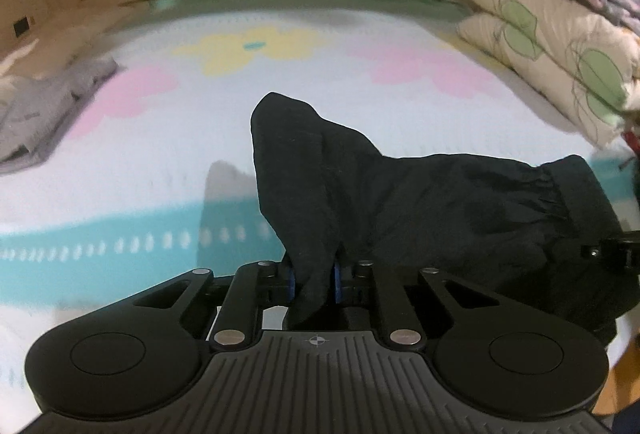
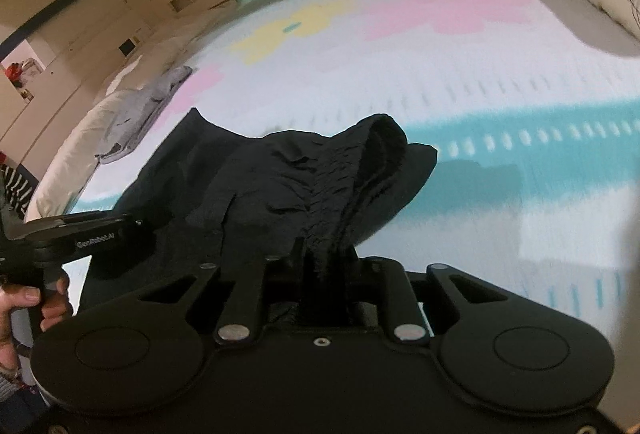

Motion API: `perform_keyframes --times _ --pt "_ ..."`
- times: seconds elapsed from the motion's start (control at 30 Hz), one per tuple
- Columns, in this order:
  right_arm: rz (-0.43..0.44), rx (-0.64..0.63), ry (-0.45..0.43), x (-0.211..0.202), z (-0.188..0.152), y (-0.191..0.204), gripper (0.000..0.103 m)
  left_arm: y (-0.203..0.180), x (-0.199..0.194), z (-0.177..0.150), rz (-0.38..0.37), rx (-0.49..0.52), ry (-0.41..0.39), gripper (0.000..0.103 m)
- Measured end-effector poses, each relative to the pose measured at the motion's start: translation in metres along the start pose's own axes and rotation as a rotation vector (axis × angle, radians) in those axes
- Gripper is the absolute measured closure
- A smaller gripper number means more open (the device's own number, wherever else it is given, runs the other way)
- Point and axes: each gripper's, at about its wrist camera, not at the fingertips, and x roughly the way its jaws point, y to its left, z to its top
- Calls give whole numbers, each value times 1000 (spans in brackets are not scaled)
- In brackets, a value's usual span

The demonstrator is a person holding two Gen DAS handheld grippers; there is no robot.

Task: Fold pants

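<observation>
The black pants [image 1: 420,202] hang between the two grippers, lifted partly off the flowered bed cover [image 1: 360,82], and their long axis runs sideways from one gripper to the other. The left gripper [image 1: 314,276] is clamped on a bunched end of the cloth; the right gripper [image 2: 326,266] is clamped on the gathered waistband. Both point slantwise down toward the bed. The hand [image 2: 38,308] that carries the left gripper appears at the edge of the right view, so both hands are equally near the pants.

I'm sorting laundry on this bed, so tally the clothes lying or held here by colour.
Black: 1, the pants held by the left tongs and right tongs
Grey: 1, a garment on the bed sheet
Total: 2
</observation>
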Motion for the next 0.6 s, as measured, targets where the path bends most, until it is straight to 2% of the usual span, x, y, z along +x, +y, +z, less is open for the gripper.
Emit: perform_keyframes --times 0.13,0.3,0.37,0.47,0.53,0.57,0.6 --pt "2 -5 -29 10 24 13 79 8 3 26 35 -33 -38 88" --pt "9 -52 -65 28 73 39 79 26 16 63 90 -47 -71 88" --pt "1 -71 -73 39 92 45 79 37 33 74 97 -65 -46 87" --pt "-15 -61 -40 70 112 45 77 56 71 69 145 -113 37 74" --pt "-46 -47 10 99 115 39 60 65 96 58 212 -131 112 73" --pt "-95 -28 33 114 114 32 53 69 104 51 240 -134 144 73" --pt "-143 -12 46 124 111 26 51 74 108 45 251 -147 159 73"
